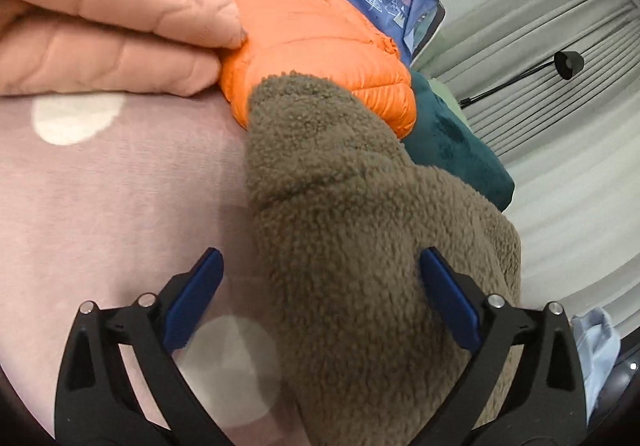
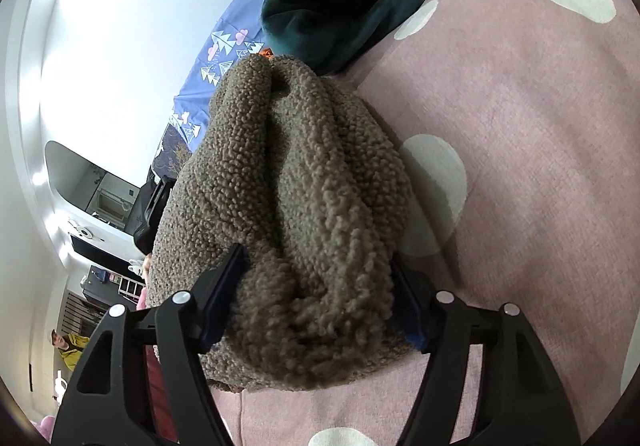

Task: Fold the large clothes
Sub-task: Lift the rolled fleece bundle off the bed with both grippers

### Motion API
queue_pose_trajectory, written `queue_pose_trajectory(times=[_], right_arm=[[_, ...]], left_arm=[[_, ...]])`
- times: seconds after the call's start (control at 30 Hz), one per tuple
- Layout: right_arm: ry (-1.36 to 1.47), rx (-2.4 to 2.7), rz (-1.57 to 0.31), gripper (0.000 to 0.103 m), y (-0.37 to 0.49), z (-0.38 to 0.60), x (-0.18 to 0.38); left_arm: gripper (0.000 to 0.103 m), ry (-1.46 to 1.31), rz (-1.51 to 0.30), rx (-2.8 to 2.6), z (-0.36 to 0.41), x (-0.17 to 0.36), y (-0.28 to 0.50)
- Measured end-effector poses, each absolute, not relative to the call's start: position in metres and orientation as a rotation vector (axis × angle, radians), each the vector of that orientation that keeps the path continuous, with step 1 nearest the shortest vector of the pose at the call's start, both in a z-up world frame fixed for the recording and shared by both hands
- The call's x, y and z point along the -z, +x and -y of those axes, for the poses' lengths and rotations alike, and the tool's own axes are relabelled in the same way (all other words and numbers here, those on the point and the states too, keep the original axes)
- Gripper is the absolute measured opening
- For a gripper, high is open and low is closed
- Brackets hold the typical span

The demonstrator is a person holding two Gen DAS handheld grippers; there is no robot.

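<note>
A brown fleece garment [image 1: 352, 206] lies bunched in a long roll on the pink dotted bed cover [image 1: 120, 186]. My left gripper [image 1: 320, 258] stands open wide over its near end. The left pad hangs free above the cover and the right pad rests against the fleece. In the right wrist view the same fleece garment [image 2: 304, 166] runs away from me. My right gripper [image 2: 316, 258] has a thick fold of it between its fingers, and both blue pads press into the pile.
An orange puffer jacket [image 1: 320, 42] and a pink quilted blanket [image 1: 120, 6] lie beyond the fleece. A dark teal garment [image 2: 340, 14] sits on the cover [image 2: 520, 126] near a blue patterned sheet [image 2: 240, 30]. Grey curtains [image 1: 560, 106] and a black lamp [image 1: 568, 64] stand to the right.
</note>
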State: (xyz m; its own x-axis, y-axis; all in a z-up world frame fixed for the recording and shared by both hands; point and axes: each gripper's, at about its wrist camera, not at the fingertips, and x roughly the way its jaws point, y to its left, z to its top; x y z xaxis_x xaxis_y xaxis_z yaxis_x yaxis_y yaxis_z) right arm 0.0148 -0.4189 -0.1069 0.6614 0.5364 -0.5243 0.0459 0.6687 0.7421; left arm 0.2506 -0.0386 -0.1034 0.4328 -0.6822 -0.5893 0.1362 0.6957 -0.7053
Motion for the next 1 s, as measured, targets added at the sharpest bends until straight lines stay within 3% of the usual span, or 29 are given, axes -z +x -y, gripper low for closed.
queue_pose_trajectory(times=[0.3, 0.4, 0.47, 0.53, 0.6, 0.7, 1.0], right_arm=[[0.923, -0.383, -0.828, 0.079, 0.029, 0.422, 0.122], [0.937, -0.397, -0.829, 0.079, 0.032, 0.421, 0.122], [0.919, -0.399, -0.818, 0.072, 0.031, 0.419, 0.118], [0.892, -0.401, -0.799, 0.059, 0.027, 0.418, 0.111], [0.843, -0.395, -0.780, 0.053, 0.022, 0.414, 0.102], [0.731, -0.427, -0.714, 0.049, 0.013, 0.406, 0.086], [0.683, -0.419, -0.703, 0.047, 0.006, 0.408, 0.082]], left_arm=[[0.101, -0.659, -1.023, 0.649, 0.060, 0.124, 0.267], [0.101, -0.635, -1.024, 0.655, 0.064, 0.124, 0.270], [0.101, -0.628, -1.021, 0.655, 0.064, 0.123, 0.269], [0.088, -0.607, -0.993, 0.665, 0.064, 0.119, 0.267], [0.071, -0.544, -0.943, 0.675, 0.074, 0.106, 0.260], [0.060, -0.382, -0.871, 0.653, 0.087, 0.082, 0.246], [0.057, -0.229, -0.744, 0.628, 0.103, 0.042, 0.215]])
